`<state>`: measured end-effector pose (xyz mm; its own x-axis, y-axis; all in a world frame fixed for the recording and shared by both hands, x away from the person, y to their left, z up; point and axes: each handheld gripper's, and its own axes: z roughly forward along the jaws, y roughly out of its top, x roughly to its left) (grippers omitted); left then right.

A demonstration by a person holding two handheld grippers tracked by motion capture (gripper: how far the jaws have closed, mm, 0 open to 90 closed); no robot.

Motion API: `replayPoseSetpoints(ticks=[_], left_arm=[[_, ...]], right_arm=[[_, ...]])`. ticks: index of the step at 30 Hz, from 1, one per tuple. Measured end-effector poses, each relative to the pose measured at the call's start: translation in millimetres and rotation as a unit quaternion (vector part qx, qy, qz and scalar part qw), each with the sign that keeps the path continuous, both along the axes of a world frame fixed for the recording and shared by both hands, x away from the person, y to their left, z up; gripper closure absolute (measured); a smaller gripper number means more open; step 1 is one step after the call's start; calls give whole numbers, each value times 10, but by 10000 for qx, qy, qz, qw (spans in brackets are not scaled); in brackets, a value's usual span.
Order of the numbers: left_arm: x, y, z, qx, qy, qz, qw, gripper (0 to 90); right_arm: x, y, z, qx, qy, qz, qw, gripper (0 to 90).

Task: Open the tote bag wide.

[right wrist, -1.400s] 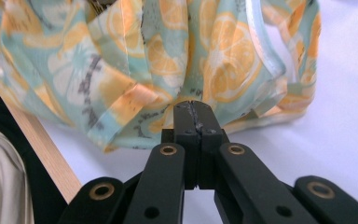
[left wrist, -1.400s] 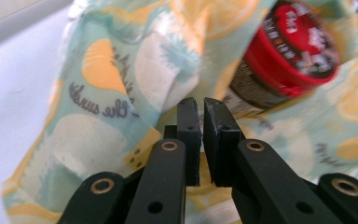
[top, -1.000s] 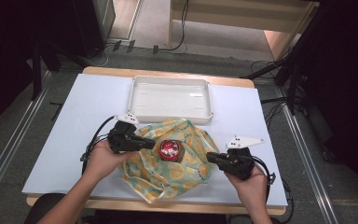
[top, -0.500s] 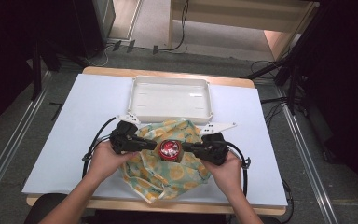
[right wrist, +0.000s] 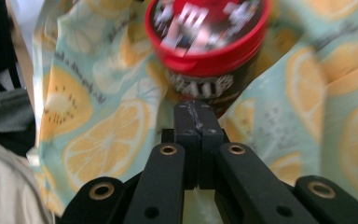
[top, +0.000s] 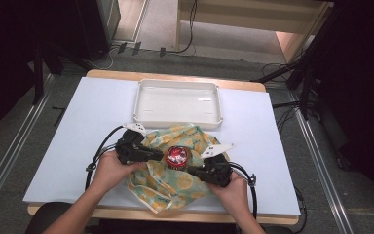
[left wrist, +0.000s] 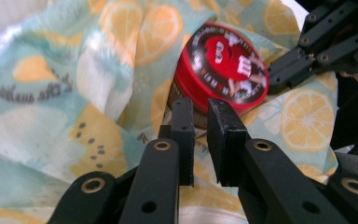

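Red-lidded candy tin [top: 177,156] sits at the centre of the lemon-print cloth [top: 168,183], which lies rumpled on the desk [top: 78,122], just short of the white tray [top: 177,102]. Left hand-held gripper [left wrist: 200,112] points at the tin's near side; jaws have just been opening, now a narrow gap, nothing pinched between them that I can see. Right hand-held gripper [right wrist: 196,112] is on the tin's opposite side, jaws fully closed; whether a fold of cloth is caught in them I cannot tell. Step in hand looks like wrapping the tin: next move calls for a firm pinch on a cloth edge and a lift over the lid. Open desk left and right of the tin; tray rim crowds the far side
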<state>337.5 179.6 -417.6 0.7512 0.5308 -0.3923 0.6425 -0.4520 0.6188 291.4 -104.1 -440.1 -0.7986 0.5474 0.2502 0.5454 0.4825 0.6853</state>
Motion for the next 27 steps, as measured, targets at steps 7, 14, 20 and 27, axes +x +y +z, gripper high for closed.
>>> replayPoseSetpoints(ticks=[7,14,20,27], left_arm=[[17,-10,-121,124,83,52,9999,823],[42,-81,-249,196,165,100,9996,834],[-28,-86,-348,331,286,41,9990,835],[-183,-65,-420,377,281,-56,9989,834]], right_arm=[[-125,101,-132,-4,155,239,9996,900],[-247,191,-193,-9,226,480,9986,900],[-262,186,-185,-48,158,450,9989,900],[-156,111,-139,-141,-60,58,9999,900]])
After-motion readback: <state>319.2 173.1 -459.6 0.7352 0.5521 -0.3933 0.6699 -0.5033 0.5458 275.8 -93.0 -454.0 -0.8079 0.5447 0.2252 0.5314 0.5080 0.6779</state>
